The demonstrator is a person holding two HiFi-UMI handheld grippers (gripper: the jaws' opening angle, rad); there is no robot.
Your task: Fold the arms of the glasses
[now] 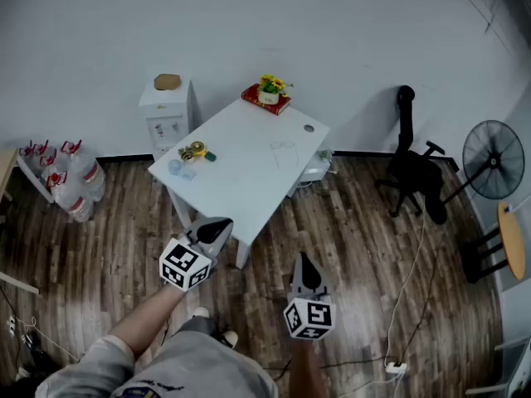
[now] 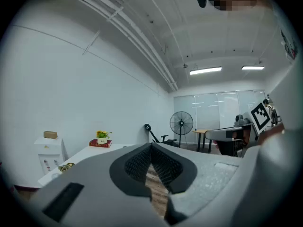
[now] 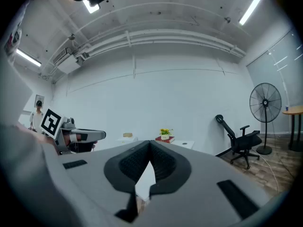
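Note:
A pair of thin-framed glasses (image 1: 283, 147) lies on the white table (image 1: 241, 185), near its far right side. My left gripper (image 1: 217, 228) is held level over the floor just short of the table's near corner, shut and empty. My right gripper (image 1: 304, 269) hangs further back and to the right, also shut with nothing in it. In the left gripper view the jaws (image 2: 151, 148) meet at the tips, with the table (image 2: 90, 151) off to the left. The right gripper view shows closed jaws (image 3: 150, 145) and the table (image 3: 184, 144) beyond them.
On the table stand a potted plant on a red book (image 1: 268, 96), a tape roll (image 1: 195, 151) and a small clear item (image 1: 176, 167). A white water dispenser (image 1: 167, 114) and water bottles (image 1: 70, 181) are at the left. A black chair (image 1: 413, 172), a standing fan (image 1: 493, 160) and floor cables (image 1: 411, 280) are at the right.

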